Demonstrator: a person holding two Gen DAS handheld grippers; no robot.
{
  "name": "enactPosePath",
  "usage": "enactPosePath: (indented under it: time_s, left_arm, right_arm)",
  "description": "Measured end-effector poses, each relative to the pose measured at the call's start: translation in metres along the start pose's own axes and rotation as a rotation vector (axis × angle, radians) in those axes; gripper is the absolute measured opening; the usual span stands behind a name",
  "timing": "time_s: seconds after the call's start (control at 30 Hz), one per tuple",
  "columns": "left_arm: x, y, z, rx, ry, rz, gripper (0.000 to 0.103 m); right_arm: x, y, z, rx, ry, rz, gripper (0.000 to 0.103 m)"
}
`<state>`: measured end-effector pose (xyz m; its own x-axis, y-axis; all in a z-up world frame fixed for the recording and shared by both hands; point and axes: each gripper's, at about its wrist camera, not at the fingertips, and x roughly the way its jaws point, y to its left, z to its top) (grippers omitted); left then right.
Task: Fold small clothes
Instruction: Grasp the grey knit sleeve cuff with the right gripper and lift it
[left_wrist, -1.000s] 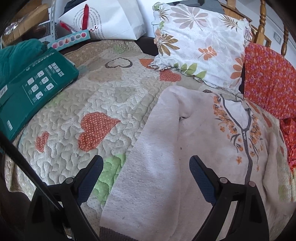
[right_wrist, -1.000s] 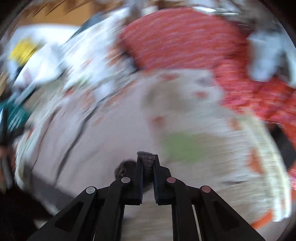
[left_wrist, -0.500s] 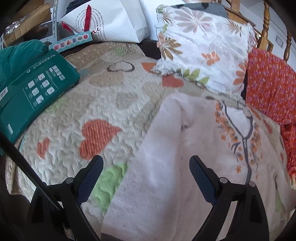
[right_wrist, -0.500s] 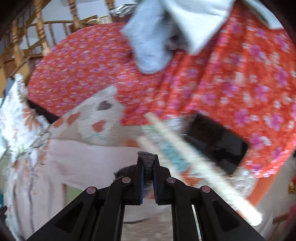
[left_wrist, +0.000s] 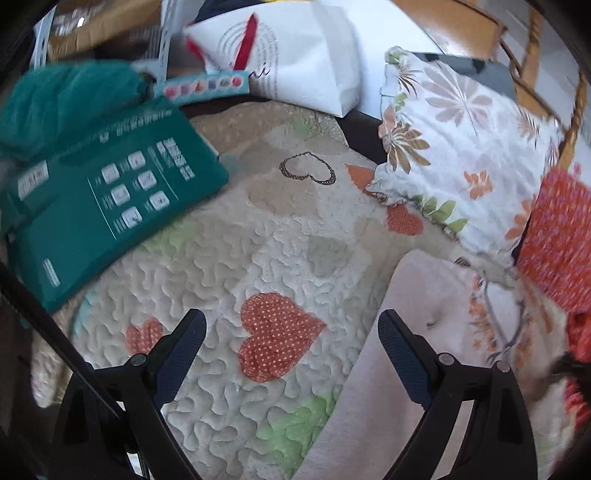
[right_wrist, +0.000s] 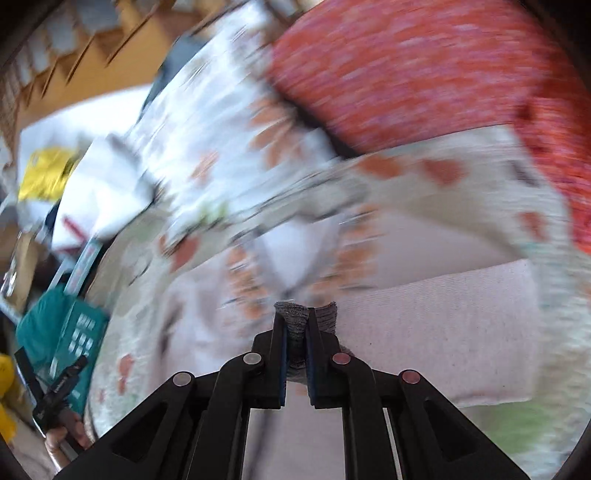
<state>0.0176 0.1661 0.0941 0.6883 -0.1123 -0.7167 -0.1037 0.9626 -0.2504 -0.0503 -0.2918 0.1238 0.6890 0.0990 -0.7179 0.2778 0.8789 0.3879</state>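
A small pale pink zip cardigan (left_wrist: 436, 321) with orange flower embroidery lies flat on the heart-patterned quilt (left_wrist: 236, 258). It also shows, blurred, in the right wrist view (right_wrist: 436, 325). My left gripper (left_wrist: 291, 350) is open and empty above the quilt, just left of the cardigan's near sleeve. My right gripper (right_wrist: 297, 332) is shut on the grey ribbed cuff (right_wrist: 299, 319) of a sleeve, held over the cardigan's front, with the sleeve (right_wrist: 443, 332) stretched across to the right.
A green box (left_wrist: 107, 199) and teal cloth (left_wrist: 62, 103) lie at the quilt's left. A floral pillow (left_wrist: 465, 147) and white paper bag (left_wrist: 295, 59) stand at the back. An orange floral cloth (left_wrist: 557, 240) lies right. A wooden railing is behind.
My right gripper has swung the held cuff back over the cardigan's body. My left gripper has shifted left, so the cardigan now sits further right in its view.
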Motion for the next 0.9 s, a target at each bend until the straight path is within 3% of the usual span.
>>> enactPosePath:
  time_s: [0.07,0.27,0.43,0.57,0.73,0.8,0.9]
  left_arm:
    - [0.0,0.01,0.004,-0.029,-0.01,0.004,0.094]
    - [0.004,0.028,0.011,-0.118,0.012,-0.024,0.094]
    - [0.005,0.024,0.011,-0.098,0.004,-0.016,0.094]
    - [0.005,0.021,0.01,-0.096,0.007,-0.015,0.094]
    - [0.001,0.031,0.01,-0.122,-0.008,0.014,0.094]
    - [0.0,0.04,0.011,-0.146,-0.012,0.02,0.094]
    - [-0.004,0.053,0.011,-0.188,-0.018,0.03,0.094]
  right_arm:
    - [0.045,0.038,-0.004,-0.051,0.06,0.024,0.009]
    - [0.141,0.096,-0.019,-0.112,0.172,0.007,0.009]
    - [0.179,0.11,-0.023,-0.098,0.225,0.014,0.009]
    - [0.201,0.13,-0.029,-0.18,0.287,0.028,0.012]
    - [0.163,0.141,-0.025,-0.236,0.216,0.051,0.02]
    - [0.136,0.148,-0.036,-0.281,0.203,0.097,0.023]
    - [0.102,0.161,-0.073,-0.357,0.253,0.2,0.023]
